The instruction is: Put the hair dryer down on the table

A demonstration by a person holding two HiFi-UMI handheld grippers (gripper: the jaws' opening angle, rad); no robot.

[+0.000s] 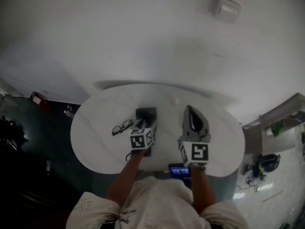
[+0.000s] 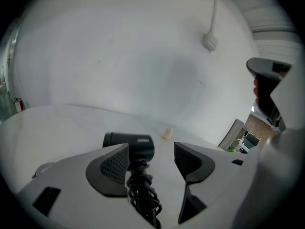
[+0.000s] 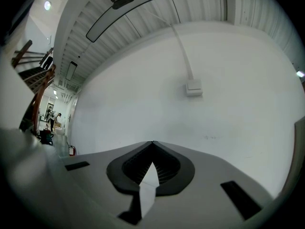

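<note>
Black hair dryer [image 2: 137, 145] between parted jaws

The hair dryer [image 2: 136, 149] is a small black one with pale lettering on the side of its barrel. It lies on the white tabletop [image 1: 100, 128], barrel set crosswise beyond the jaw tips of the left gripper [image 2: 151, 147]. Its handle points back into the gap between those jaws. The black cord [image 2: 143, 194] is bundled in tight loops along the handle. The dryer sits closer to the left jaw, whose pad overlaps the barrel's end, and well clear of the right jaw; neither pad presses on it.
</note>
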